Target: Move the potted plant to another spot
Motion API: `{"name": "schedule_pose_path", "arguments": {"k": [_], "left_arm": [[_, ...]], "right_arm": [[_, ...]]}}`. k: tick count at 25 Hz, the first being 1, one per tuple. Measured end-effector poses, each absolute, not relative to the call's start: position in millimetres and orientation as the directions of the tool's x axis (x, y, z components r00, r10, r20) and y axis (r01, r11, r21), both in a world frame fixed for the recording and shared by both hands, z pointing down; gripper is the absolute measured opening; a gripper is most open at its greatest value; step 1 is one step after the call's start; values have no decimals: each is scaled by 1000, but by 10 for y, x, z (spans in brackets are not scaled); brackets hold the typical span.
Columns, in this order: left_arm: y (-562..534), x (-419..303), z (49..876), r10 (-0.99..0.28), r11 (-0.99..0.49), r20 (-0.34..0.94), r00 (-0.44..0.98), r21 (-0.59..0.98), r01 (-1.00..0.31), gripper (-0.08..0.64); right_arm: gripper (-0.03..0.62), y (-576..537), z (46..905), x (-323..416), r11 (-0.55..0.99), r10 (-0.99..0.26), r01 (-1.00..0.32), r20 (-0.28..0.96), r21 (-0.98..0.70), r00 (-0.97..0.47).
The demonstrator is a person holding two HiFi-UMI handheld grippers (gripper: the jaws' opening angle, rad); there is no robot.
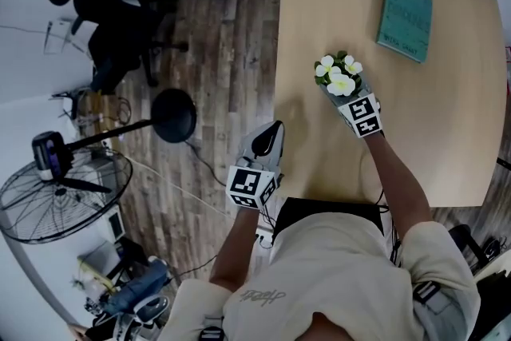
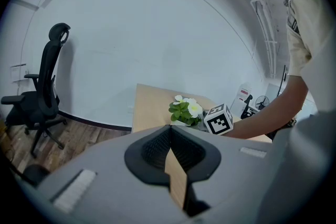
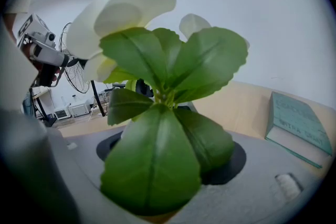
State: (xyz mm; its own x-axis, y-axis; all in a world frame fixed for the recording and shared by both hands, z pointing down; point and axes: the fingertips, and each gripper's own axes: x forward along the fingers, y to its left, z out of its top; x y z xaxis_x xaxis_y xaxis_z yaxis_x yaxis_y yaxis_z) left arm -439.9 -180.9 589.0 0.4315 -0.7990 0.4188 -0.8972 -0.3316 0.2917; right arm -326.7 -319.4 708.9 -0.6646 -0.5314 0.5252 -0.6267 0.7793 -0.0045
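Note:
The potted plant (image 1: 338, 76), green leaves with white flowers, hangs low over the middle of the wooden table (image 1: 447, 140). My right gripper (image 1: 343, 96) is shut on it from the near side. In the right gripper view the leaves (image 3: 163, 128) fill the space between the jaws and hide the pot. My left gripper (image 1: 271, 133) is shut with nothing in it and hovers at the table's left edge. From the left gripper view the plant (image 2: 186, 110) and the right gripper's marker cube (image 2: 218, 119) show beyond the closed jaws.
A teal book (image 1: 406, 18) lies at the table's far right, also in the right gripper view (image 3: 299, 126). On the wooden floor to the left stand a black stool (image 1: 173, 114), an office chair (image 1: 104, 20) and a floor fan (image 1: 60, 196).

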Motion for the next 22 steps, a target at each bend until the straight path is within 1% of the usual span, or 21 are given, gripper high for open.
{"name": "schedule_pose_path", "arguments": {"k": [6, 13, 22], "left_arm": [[-1839, -4469, 5979, -792, -309, 426, 437, 337, -889, 18], [-1833, -4481, 6069, -785, -301, 433, 442, 357, -884, 18], [-1891, -4475, 6077, -788, -295, 429, 442, 366, -882, 18]], "right_arm": [[339, -3311, 7119, -3333, 763, -545, -646, 527, -10, -652], [341, -3309, 7093, -3365, 759, -562, -651, 533, 26, -633], [348, -3289, 7165, -3380, 772, -527, -635, 568, 11, -632]]}}
